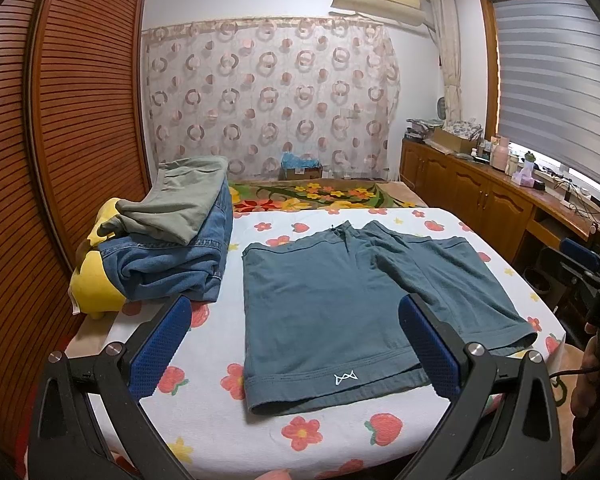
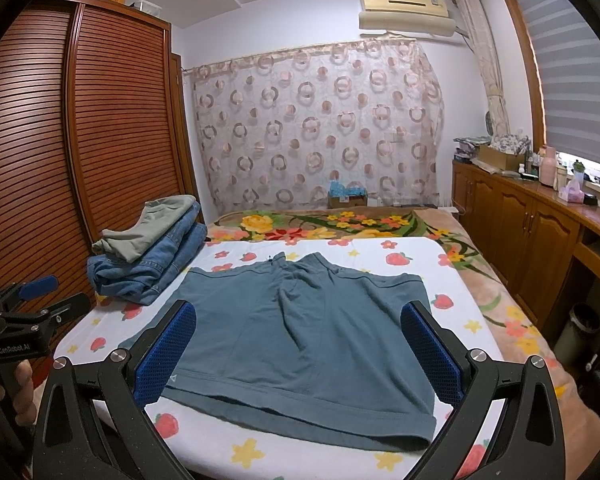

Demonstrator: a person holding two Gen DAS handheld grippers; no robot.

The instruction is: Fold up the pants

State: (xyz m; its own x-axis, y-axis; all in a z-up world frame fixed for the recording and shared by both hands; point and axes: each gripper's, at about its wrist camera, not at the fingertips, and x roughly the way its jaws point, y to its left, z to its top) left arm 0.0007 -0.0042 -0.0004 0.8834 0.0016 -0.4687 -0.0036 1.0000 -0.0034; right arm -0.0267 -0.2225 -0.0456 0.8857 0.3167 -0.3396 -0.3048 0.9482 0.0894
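A pair of teal shorts (image 1: 340, 300) lies spread flat on the strawberry-print sheet (image 1: 204, 360), leg hems toward me, waistband at the far end. They also show in the right wrist view (image 2: 300, 340). My left gripper (image 1: 296, 344) is open and empty, hovering over the near left leg hem with its small white logo. My right gripper (image 2: 300, 348) is open and empty above the near right leg hem. The left gripper also shows at the left edge of the right wrist view (image 2: 32, 304). The right gripper shows at the right edge of the left wrist view (image 1: 592, 280).
A stack of folded clothes, grey-green trousers on blue jeans (image 1: 176, 240), sits on a yellow cushion (image 1: 96, 284) at the left. A wooden wardrobe (image 1: 60, 120) runs along the left. A wooden cabinet with clutter (image 1: 500, 192) lines the right. A floral blanket (image 2: 340, 224) lies beyond the sheet.
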